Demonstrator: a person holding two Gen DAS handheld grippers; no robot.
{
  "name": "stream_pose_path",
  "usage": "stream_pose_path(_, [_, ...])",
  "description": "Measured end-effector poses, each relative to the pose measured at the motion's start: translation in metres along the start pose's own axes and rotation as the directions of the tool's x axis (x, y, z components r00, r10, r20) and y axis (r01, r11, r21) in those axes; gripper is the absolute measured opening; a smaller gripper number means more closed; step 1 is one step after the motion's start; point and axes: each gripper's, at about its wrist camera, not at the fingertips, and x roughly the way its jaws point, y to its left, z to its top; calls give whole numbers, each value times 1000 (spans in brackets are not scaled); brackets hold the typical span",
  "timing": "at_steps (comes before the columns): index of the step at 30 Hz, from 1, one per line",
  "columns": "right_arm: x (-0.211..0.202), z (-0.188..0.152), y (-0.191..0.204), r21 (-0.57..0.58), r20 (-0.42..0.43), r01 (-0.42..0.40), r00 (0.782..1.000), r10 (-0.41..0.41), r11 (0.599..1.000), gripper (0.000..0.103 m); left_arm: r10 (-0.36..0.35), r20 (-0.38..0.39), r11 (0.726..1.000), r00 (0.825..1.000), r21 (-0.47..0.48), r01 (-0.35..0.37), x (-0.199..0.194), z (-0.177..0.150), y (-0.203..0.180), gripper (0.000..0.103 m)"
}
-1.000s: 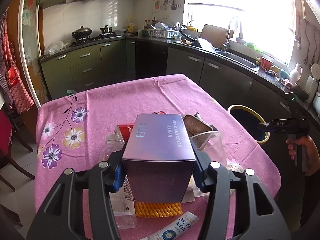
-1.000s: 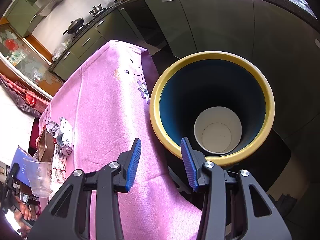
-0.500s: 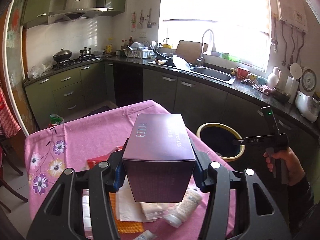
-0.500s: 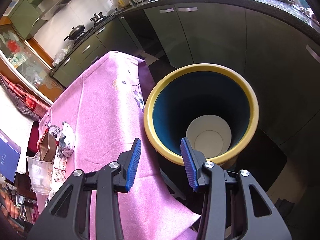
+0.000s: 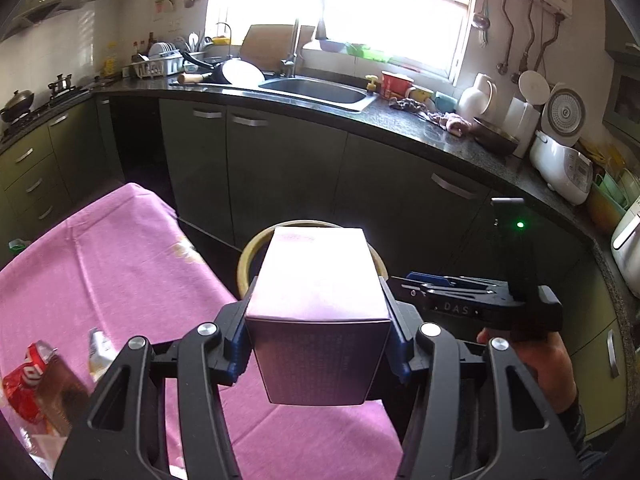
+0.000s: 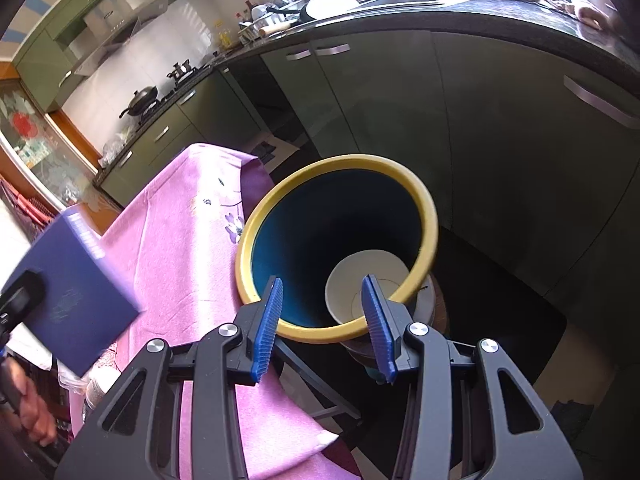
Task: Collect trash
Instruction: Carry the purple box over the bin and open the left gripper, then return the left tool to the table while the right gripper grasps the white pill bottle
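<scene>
**Box held over the table edge, bin beside it**

Left wrist view: a dark counter (image 5: 400, 120) ran along the far wall with a sink (image 5: 320, 90), a dish rack (image 5: 160, 62) and a white rice cooker (image 5: 564, 164) on it. In front lay the table under a pink cloth (image 5: 120, 272), with a crushed red can (image 5: 28, 376) and a small white tube (image 5: 98, 354) near its left end. The left gripper (image 5: 318, 344) was clenched on a purple box (image 5: 316, 300), its blue fingers (image 5: 236, 340) pressed against both sides. The box hid most of the yellow-rimmed bin (image 5: 248, 256) just beyond it. To the right, a hand (image 5: 536, 360) held the other gripper (image 5: 424, 280), level with the box and near it; from here I could not tell how wide it stood.

Right wrist view: the right gripper (image 6: 322, 316) stood released, its blue fingers (image 6: 268, 320) well apart, holding and touching nothing. Between and beyond them gaped the bin (image 6: 340, 164), dark blue inside, with a white paper cup (image 6: 360, 284) lying at the bottom. The bin stood just beside the cloth-covered table's edge (image 6: 180, 248), in front of green cabinets (image 6: 380, 92). The box (image 6: 76, 292) appeared at far left, blurred, above the table and apart from the bin.
</scene>
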Motion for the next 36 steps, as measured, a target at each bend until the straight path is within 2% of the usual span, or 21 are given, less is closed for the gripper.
stream_pose_path(5, [-11,-6,-24,45,22,5,1000,-6,999,43,45,-42,999,998,21,-45,69,20,-23,52])
stream_pose_path(10, [-15,-10,-38,69,21,17,1000,-18,997,43,89,-90,996,992,-6,-89,119,30,-21,54])
stream_pose_path(12, [-15,-10,-42,76,21,17,1000,-18,997,43,108,-91,994,990,-15,-110,126,32,-18,74])
stream_pose_path(15, [-16,-10,-42,76,23,16,1000,-18,997,43,120,-93,992,988,-27,-123,126,32,-16,75])
stream_pose_path(19, [-14,-10,-33,55,19,12,1000,-13,998,43,95,-74,993,993,-64,-100,99,28,-8,75])
stream_pose_path(23, [-8,-12,-17,25,3,-1,1000,1,1000,43,79,-22,993,997,-82,-81,49,12,0,82])
stream_pose_path(27, [1,-13,8,-17,-21,-22,1000,21,1000,44,84,26,993,996,-86,-82,-4,-6,11,85])
stream_pose_path(30, [9,-14,33,-60,-43,-52,998,49,997,44,116,69,990,991,-94,-110,-43,-18,25,87])
stream_pose_path(36, [15,-32,100,-208,-112,-163,984,142,964,53,212,138,968,967,-165,-188,-114,-41,66,89])
